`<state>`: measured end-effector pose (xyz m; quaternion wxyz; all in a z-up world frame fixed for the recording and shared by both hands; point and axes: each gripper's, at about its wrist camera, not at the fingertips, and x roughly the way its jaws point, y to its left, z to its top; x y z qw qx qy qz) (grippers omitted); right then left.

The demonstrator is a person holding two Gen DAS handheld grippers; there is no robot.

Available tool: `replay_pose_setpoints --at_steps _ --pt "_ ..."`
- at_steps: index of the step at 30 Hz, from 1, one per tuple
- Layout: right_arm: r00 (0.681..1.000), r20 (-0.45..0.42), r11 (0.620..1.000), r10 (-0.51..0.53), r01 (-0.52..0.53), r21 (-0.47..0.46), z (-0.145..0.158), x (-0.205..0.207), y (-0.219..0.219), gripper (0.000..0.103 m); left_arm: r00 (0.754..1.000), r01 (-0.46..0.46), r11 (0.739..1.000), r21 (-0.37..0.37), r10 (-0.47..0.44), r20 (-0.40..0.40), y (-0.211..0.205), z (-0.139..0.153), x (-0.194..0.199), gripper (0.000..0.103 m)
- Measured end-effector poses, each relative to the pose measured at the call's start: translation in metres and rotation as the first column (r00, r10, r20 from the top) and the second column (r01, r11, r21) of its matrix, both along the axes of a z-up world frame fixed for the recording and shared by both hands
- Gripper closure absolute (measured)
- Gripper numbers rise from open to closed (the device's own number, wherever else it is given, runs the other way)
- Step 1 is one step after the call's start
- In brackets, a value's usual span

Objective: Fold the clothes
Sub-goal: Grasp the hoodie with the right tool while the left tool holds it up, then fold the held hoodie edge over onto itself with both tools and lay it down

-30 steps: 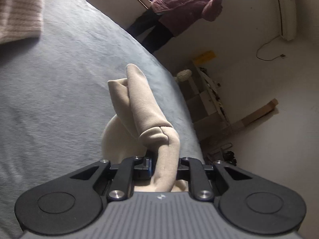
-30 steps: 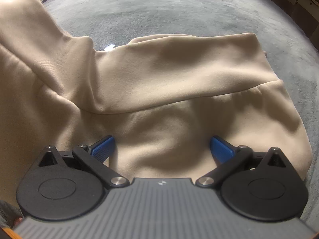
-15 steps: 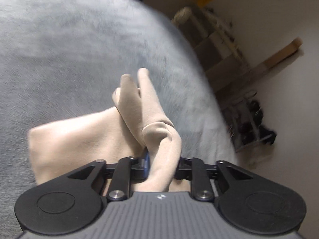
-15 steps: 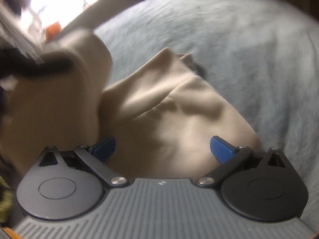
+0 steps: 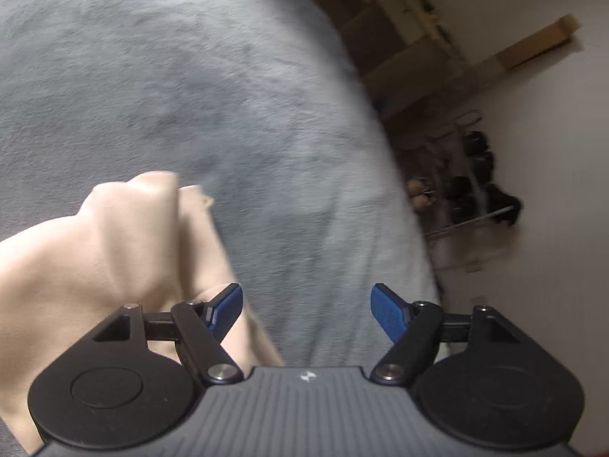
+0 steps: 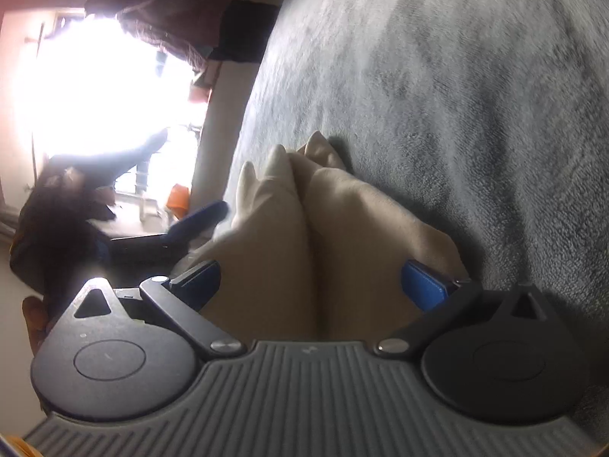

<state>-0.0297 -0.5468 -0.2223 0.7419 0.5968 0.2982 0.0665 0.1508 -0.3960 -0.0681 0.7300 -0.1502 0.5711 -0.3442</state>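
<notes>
Both grippers, left (image 5: pixel 306 306) & right (image 6: pixel 327 282), are spread wide w/ nothing pinched, the left just opened, so the top (image 6: pixel 323 236), bunched on the near left of the bed (image 5: pixel 190 76), could flop open b/c nothing holds it.

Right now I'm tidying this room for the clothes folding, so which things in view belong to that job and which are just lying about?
Part of the job:
- beige garment, on the grey blanket
- left gripper, jaws just opened, nothing between them
- right gripper, open around the garment

Just lying about:
- shoe rack
- cardboard boxes
- person in a dark red jacket
</notes>
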Motion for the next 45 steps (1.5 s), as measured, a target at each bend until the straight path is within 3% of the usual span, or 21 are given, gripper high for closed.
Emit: replay_pose_setpoints --at_steps 3,6,12,15,17,19,20,21,24,27,31,35,38,40,41,43,45 --pt "0.999 0.025 0.995 -0.03 0.028 0.097 -0.007 -0.005 -0.006 0.001 0.996 0.018 1.0 -0.019 -0.016 0.089 0.017 0.014 -0.011 0.027" --pt "0.998 0.053 0.988 -0.045 0.036 0.148 -0.006 -0.01 -0.013 0.001 0.985 0.007 1.0 0.012 -0.009 0.173 0.06 0.015 -0.025 0.028" --pt "0.991 0.085 0.994 0.103 -0.1 -0.031 0.03 -0.002 0.008 0.001 0.922 -0.087 0.979 0.183 0.009 0.386 0.163 -0.003 -0.079 0.028" --pt "0.976 0.045 0.962 0.212 -0.2 -0.187 0.046 0.021 0.032 0.001 0.922 -0.132 0.954 0.268 0.018 0.387 0.193 -0.03 -0.101 0.029" --pt "0.965 -0.007 0.924 0.261 -0.252 -0.289 0.056 0.036 0.051 0.005 0.93 -0.159 0.954 0.255 0.058 0.363 0.202 -0.049 -0.108 0.029" --pt "0.952 -0.069 0.863 0.298 -0.3 -0.406 0.064 0.049 0.072 0.026 0.936 -0.181 0.959 0.22 0.099 0.339 0.205 -0.061 -0.111 0.029" --pt "0.944 -0.111 0.824 0.312 -0.327 -0.462 0.066 0.054 0.081 0.055 0.937 -0.187 0.962 0.2 0.113 0.331 0.203 -0.066 -0.109 0.029" --pt "0.937 -0.145 0.792 0.318 -0.346 -0.503 0.066 0.058 0.088 0.074 0.937 -0.194 0.964 0.181 0.128 0.324 0.201 -0.07 -0.108 0.029" --pt "0.95 -0.124 0.812 0.287 -0.31 -0.494 0.072 0.045 0.082 0.082 0.938 -0.167 0.974 0.153 0.109 0.328 0.185 -0.074 -0.106 0.029" --pt "0.964 -0.134 0.862 0.228 -0.264 -0.433 0.057 0.034 0.057 0.083 0.926 -0.128 0.968 0.214 0.039 0.376 0.162 -0.078 -0.108 0.028" --pt "0.974 -0.136 0.942 0.183 -0.214 -0.261 0.022 0.029 0.032 0.084 0.918 -0.111 0.959 0.262 -0.002 0.397 0.149 -0.084 -0.107 0.025" --pt "0.973 -0.106 0.947 0.203 -0.223 -0.232 0.013 0.032 0.023 0.082 0.929 -0.129 0.958 0.256 0.027 0.37 0.15 -0.093 -0.101 0.021" --pt "0.98 -0.097 0.979 0.172 -0.182 -0.093 0.005 0.025 -0.001 0.078 0.939 -0.142 0.961 0.239 0.054 0.339 0.154 -0.098 -0.098 0.021" --pt "0.991 -0.093 0.988 0.098 -0.108 -0.107 0.014 0.007 -0.022 0.066 0.942 -0.147 0.962 0.23 0.065 0.329 0.156 -0.1 -0.098 0.02" --pt "0.994 -0.1 0.984 0.054 -0.07 -0.161 0.023 -0.003 -0.032 0.048 0.943 -0.151 0.963 0.224 0.072 0.325 0.157 -0.101 -0.098 0.02" --pt "0.996 -0.091 0.959 -0.008 -0.018 -0.284 0.043 -0.022 -0.043 0.044 0.945 -0.157 0.964 0.214 0.084 0.318 0.159 -0.103 -0.099 0.02" --pt "0.998 -0.066 0.912 0.01 -0.036 -0.408 0.066 -0.032 -0.035 0.045 0.943 -0.163 0.965 0.208 0.09 0.32 0.16 -0.104 -0.1 0.019"
